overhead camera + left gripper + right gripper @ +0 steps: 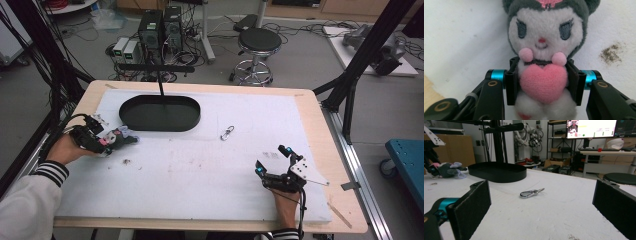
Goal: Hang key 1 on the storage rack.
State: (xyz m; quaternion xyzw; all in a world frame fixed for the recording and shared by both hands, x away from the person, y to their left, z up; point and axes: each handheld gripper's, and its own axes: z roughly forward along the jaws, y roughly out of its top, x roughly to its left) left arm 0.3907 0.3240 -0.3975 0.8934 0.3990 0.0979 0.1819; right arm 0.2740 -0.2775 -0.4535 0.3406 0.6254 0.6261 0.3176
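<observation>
White-covered table (210,170); black oval tray (160,113), metal clip (227,133), plush doll (116,138)

- The wooden table (320,130) stands on a grey floor (300,60), its top covered by a white mat (210,165) that leaves the wood bare along the edges.
- Beyond the table's far edge, a black round stool (259,41) rests on a chrome base.
- Left of the stool, two black computer towers (161,29) sit on the floor among tangled cables.
- Right of the table, black frame struts (370,45) slant down to the floor, and a blue cart (407,160) stands near them.
- In the right gripper view, beyond the table, a lit monitor (591,128) sits above a desk (606,152), with a black shelf rack (556,140) to its left and a light wall behind.
</observation>
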